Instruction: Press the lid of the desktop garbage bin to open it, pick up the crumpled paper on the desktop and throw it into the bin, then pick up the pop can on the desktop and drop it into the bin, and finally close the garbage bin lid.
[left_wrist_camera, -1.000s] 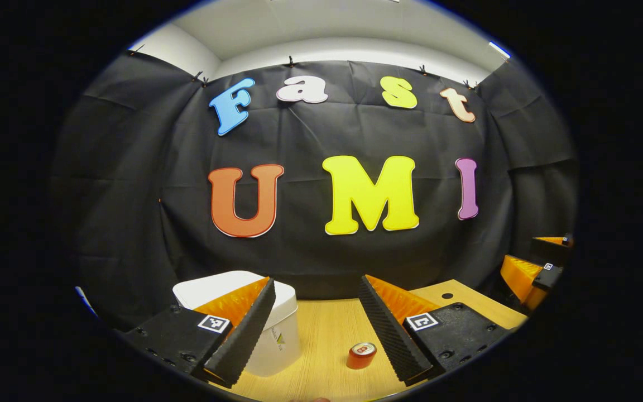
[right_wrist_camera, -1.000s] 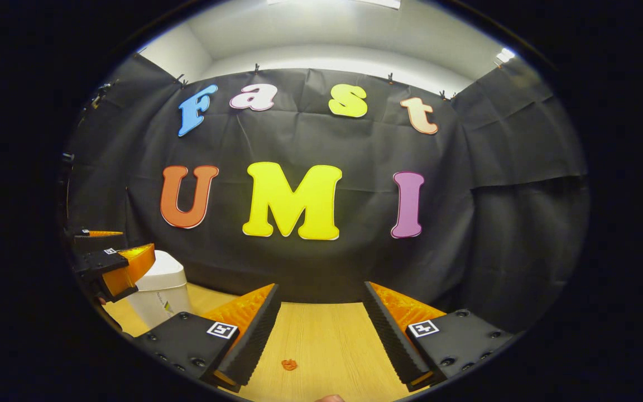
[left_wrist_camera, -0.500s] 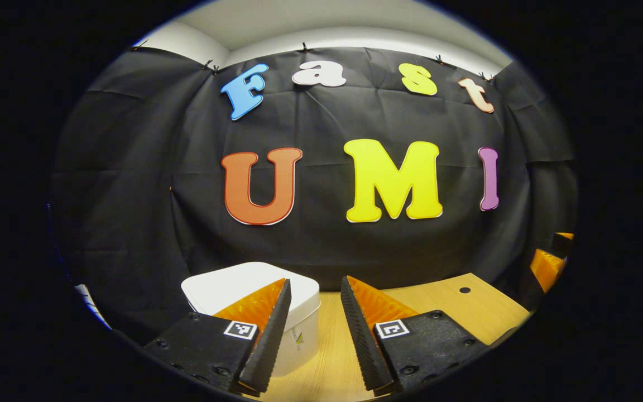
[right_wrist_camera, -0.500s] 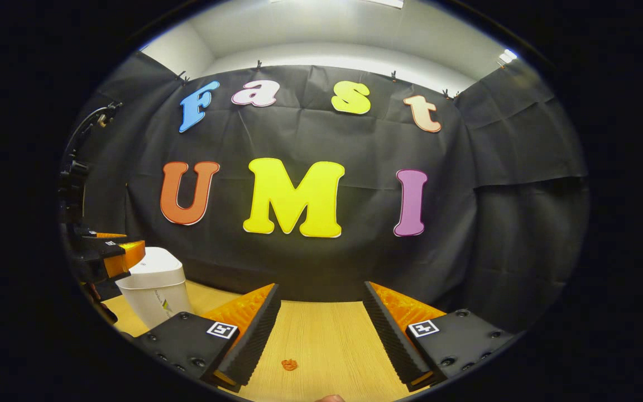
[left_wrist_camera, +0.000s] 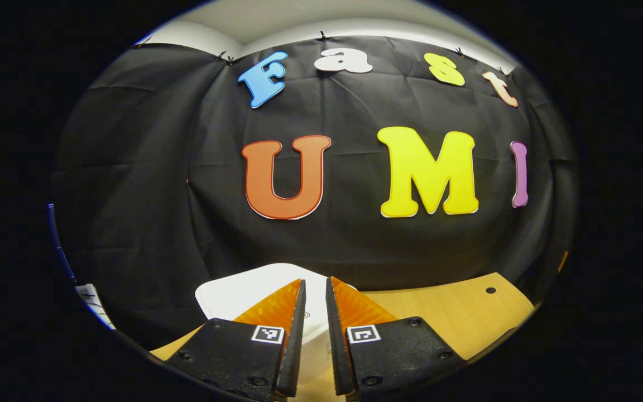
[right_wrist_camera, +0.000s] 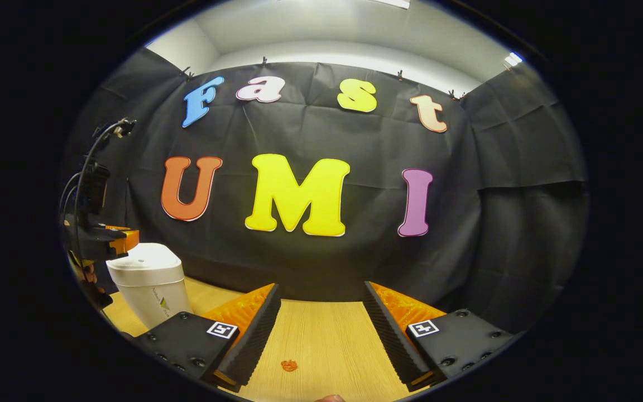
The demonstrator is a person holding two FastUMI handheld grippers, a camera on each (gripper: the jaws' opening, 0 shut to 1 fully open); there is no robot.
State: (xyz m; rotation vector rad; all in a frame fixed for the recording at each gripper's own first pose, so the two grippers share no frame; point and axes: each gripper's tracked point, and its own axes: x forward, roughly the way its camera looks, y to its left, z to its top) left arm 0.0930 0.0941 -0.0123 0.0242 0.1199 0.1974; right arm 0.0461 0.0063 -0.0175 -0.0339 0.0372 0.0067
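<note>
- Right tongs (right_wrist_camera: 321,329), wide open and empty, hover over the desk (right_wrist_camera: 327,340); paper (right_wrist_camera: 289,365) lies between them, not yet picked up.
- Left tongs (left_wrist_camera: 315,335), nearly closed, empty, poised above the bin (left_wrist_camera: 243,290); lid still shut.
- Since 1.0 s ago, left tongs narrowed and moved over the bin.

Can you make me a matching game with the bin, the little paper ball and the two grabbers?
Things:
1. garbage bin
2. crumpled paper
3. left gripper
4. right gripper

Matches:
A. fingers wide apart
B. white, lid down
C. fingers nearly together, over the bin's lid
D. small orange-red lump on the wooden table

Pairs: 1-B, 2-D, 3-C, 4-A
</note>
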